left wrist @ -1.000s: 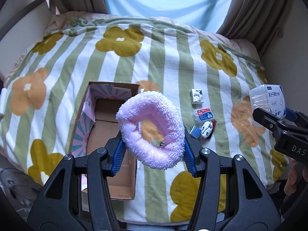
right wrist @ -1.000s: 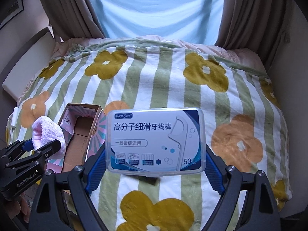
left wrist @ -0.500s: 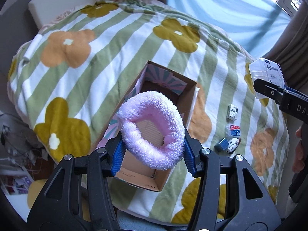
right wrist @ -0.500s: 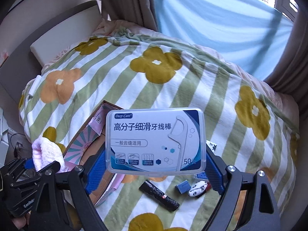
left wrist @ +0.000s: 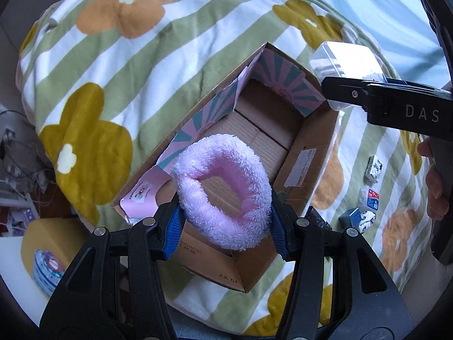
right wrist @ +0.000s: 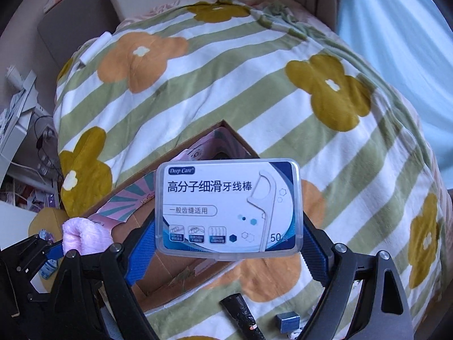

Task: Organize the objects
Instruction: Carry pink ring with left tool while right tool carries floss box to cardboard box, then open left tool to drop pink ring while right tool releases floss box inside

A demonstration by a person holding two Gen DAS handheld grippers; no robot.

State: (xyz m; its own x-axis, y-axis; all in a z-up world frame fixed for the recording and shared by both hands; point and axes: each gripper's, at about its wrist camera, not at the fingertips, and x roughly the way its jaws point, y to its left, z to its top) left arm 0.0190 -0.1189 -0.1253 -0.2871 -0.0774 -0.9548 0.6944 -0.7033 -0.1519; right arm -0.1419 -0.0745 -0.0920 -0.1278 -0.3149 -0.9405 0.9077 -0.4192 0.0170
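At the far left, beside the bed (left wrist: 93, 56), we see a yellow round thing (left wrist: 42, 252) on the floor with a patterned roll on it. The bed carries a blanket (right wrist: 254, 90) with green stripes and big flowers.

On the blanket, left of the middle, lies the open cardboard box (left wrist: 308, 153); its flaps are printed with pink and teal rays. Our left gripper (left wrist: 225, 223) is clenched on the fluffy pink ring (left wrist: 223, 189), with one blue pad pressing each side of it. The ring hangs over the near end of the box, and we cannot tell whether it touches the box floor.

More to the right, our right gripper (right wrist: 229, 252) grasps the clear floss pick case (right wrist: 229, 206) by its two short sides. In the right wrist view the case is over the right wall of the box; in the left wrist view it shows near the far right corner of the box.

Right of the box, on the blanket, lie a black stick-like thing (right wrist: 243, 311), a small blue block (right wrist: 287, 321), a black-and-white toy piece (left wrist: 366, 218), a small packet with red and blue print (left wrist: 372, 198) and a small white packet with black print (left wrist: 375, 168). They are close together but apart from the box. At the right edge, the person's fingers (left wrist: 437, 189) hold the handle of the right gripper.
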